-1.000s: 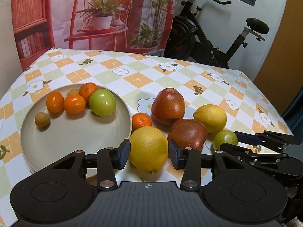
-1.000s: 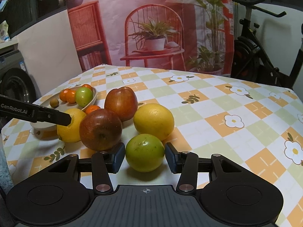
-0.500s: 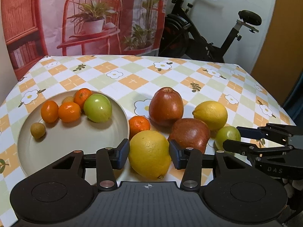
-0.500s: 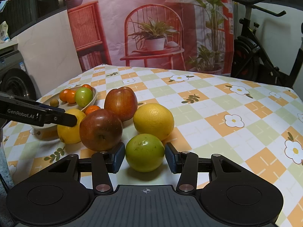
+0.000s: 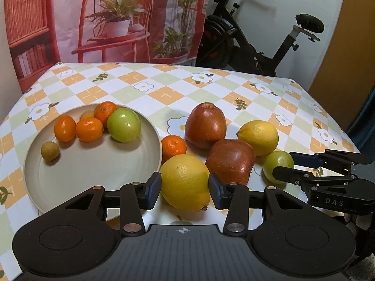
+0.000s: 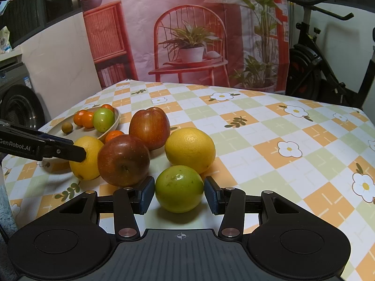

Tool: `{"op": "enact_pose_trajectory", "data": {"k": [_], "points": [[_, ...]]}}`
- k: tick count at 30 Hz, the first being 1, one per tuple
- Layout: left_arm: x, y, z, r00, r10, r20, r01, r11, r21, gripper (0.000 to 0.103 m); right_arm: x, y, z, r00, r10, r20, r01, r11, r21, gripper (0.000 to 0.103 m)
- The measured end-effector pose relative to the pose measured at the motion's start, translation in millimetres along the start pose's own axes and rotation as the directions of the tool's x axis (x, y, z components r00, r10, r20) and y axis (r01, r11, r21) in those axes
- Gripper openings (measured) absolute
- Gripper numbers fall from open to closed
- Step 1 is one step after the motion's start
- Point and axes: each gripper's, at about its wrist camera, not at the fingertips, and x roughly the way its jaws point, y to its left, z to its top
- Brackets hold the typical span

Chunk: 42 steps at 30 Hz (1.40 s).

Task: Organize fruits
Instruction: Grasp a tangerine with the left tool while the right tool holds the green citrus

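The left gripper (image 5: 184, 189) clasps a large yellow citrus (image 5: 185, 182) just beside the plate (image 5: 93, 175); the right gripper (image 6: 179, 192) clasps a green fruit (image 6: 179, 188) on the tablecloth (image 6: 269, 140). Both look firm, round and fairly heavy, likely to roll; grip across the widest middle.

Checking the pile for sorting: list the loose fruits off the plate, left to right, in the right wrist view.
Near lemon → small orange → dark red apple → far red apple → green fruit → far lemon.

Four mandarins (image 5: 89, 129), two red apples (image 5: 205, 125), two lemons (image 5: 258, 137), two green fruits (image 5: 124, 125), two small brown fruits (image 5: 50, 150), one plate (image 5: 82, 175).
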Motion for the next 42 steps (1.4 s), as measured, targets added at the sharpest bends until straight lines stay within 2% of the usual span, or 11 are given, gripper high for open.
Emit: {"op": "enact_pose_trajectory", "data": {"k": [9, 12, 14, 18, 22, 26, 29, 34, 42], "points": [[-1, -1, 17, 0.999, 0.004, 0.035, -0.005, 1.0, 0.029, 0.047, 0, 0, 0, 1.0, 0.002, 0.0, -0.002, 1.0, 0.004, 0.043], [2, 2, 36, 0.999, 0.002, 0.043, -0.005, 0.998, 0.067, 0.041, 0, 0, 0, 1.0, 0.004, 0.0, -0.004, 1.0, 0.008, 0.043], [8, 7, 50, 1.0, 0.002, 0.016, -0.004, 0.997, 0.074, 0.035, 1, -1, 0, 1.0, 0.005, -0.001, -0.005, 1.0, 0.012, 0.043], [29, 21, 77, 0.996, -0.038, -0.085, 0.042, 0.998, 0.054, 0.034, 1, -1, 1, 1.0, 0.008, 0.0, -0.008, 1.0, 0.017, 0.043], [46, 11, 86, 0.985, -0.045, -0.164, 0.079, 0.975, 0.207, 0.034, 1, -1, 1, 1.0, 0.013, 0.001, -0.013, 1.0, 0.026, 0.043], [66, 5, 82, 0.966, -0.041, -0.256, 0.114, 0.955, 0.276, 0.034, 1, -2, 1, 1.0, 0.013, 0.002, -0.014, 1.0, 0.025, 0.043], [72, 5, 79, 0.961, -0.041, -0.274, 0.126, 0.946, 0.3, 0.034, 1, -3, 0, 1.0, 0.018, 0.004, -0.018, 0.999, 0.031, 0.043], [81, -7, 78, 0.953, 0.0, -0.303, 0.125, 0.911, 0.393, 0.034, 1, -3, 0, 1.0, 0.021, 0.004, -0.021, 0.999, 0.035, 0.043], [87, -13, 79, 0.943, 0.039, -0.33, 0.119, 0.888, 0.445, 0.034, 1, -4, -1, 1.0, 0.025, 0.006, -0.025, 0.999, 0.042, 0.043]]}}
